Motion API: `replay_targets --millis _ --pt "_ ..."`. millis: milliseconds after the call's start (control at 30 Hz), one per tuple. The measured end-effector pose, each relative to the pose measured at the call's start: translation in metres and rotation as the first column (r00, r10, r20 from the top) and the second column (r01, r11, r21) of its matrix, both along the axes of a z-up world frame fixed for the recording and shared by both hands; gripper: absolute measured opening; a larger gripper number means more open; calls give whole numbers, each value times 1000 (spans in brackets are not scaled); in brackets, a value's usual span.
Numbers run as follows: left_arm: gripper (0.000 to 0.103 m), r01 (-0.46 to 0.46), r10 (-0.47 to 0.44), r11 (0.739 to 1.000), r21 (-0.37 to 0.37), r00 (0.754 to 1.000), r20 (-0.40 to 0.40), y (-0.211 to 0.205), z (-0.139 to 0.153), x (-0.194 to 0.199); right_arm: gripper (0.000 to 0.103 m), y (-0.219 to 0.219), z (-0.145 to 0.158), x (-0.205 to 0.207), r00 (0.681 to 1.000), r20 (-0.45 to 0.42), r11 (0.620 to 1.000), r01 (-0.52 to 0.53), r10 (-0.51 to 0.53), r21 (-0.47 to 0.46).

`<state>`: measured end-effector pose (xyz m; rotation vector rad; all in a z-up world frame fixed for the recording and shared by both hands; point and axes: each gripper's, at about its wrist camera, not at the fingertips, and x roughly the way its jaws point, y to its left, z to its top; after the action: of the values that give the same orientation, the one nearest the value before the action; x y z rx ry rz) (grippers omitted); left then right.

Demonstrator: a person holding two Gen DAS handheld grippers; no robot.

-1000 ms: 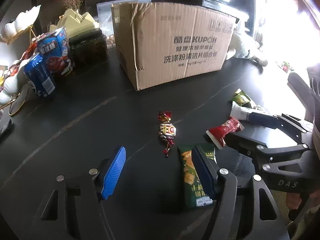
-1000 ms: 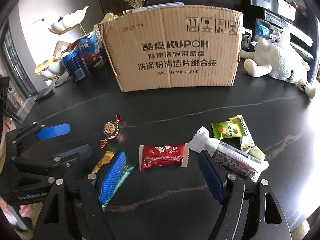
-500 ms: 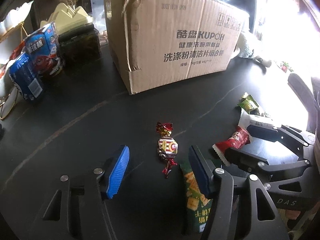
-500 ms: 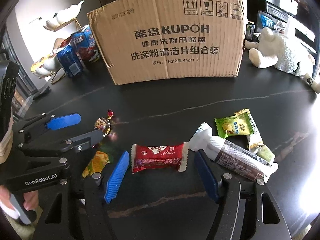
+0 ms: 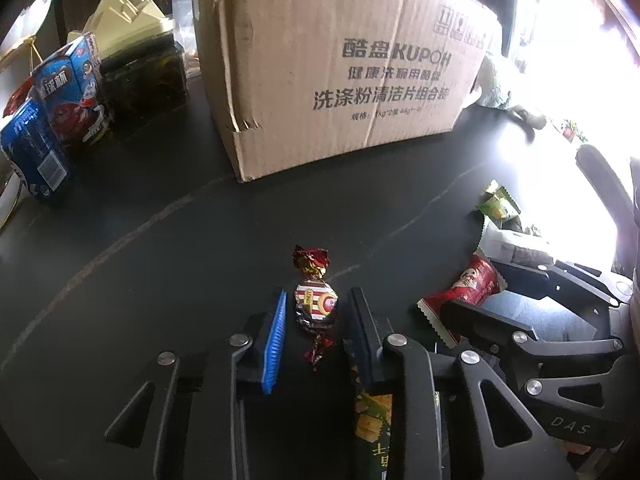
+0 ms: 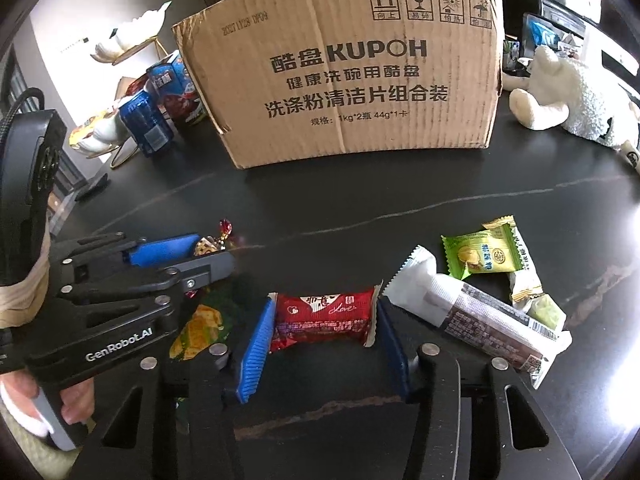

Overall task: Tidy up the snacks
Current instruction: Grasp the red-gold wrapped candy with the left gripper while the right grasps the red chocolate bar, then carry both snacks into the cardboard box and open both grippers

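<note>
Now we have both grippers low over the dark stone-look table (image 6: 400,196), each straddling a snack; our left gripper (image 5: 318,330) has its blue ribbed pads either side of a twist-wrapped foil candy in red, gold and white stripes (image 5: 315,306), with a narrow gap visible on each side, so the pads look close to the wrapper but we cannot tell whether they touch it; the candy lies on the table with one twisted end pointing far and the other near; under the right finger of that gripper lies a dark green cracker packet with yellow print (image 5: 370,424), partly hidden by the finger.

Our right gripper (image 6: 326,344) brackets a red rectangular snack packet with white lettering (image 6: 324,314); its pads sit right at the crimped ends of the packet, jaws roughly half open, and we cannot tell whether they press it yet; the packet lies flat on the table.

Just right of it lies a long white-and-brown wrapped bar (image 6: 472,312), and beyond that, farther right, a small light green sachet (image 6: 480,256) overlapping a pale cream one (image 6: 520,276).

Far across the table stands a large brown cardboard box printed KUPOH (image 6: 352,72); to its left stand blue snack boxes (image 6: 154,120), to its right a white plush toy (image 6: 568,100).
</note>
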<state>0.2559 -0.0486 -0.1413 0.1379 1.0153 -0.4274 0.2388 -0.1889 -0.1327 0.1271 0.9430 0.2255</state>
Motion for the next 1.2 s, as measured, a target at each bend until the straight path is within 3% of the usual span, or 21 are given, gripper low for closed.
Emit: replay_targets --millis 67,500,833,1200 --pt "23 -2 1 1000 14 1000 3 -1 1 0 49 0 0 0 1000 1 1000 0 0 5" --pt "23 -15 15 1000 0 999 39 4 38 -12 48 -5 13 -10 999 31 1000 14 -15 25" --pt "23 -37 40 999 -30 992 121 4 84 -29 48 -10 53 -19 992 124 999 13 -17 37" --pt "23 -49 68 995 -86 970 233 1 142 -28 48 -20 115 -17 964 265 999 22 -30 35"
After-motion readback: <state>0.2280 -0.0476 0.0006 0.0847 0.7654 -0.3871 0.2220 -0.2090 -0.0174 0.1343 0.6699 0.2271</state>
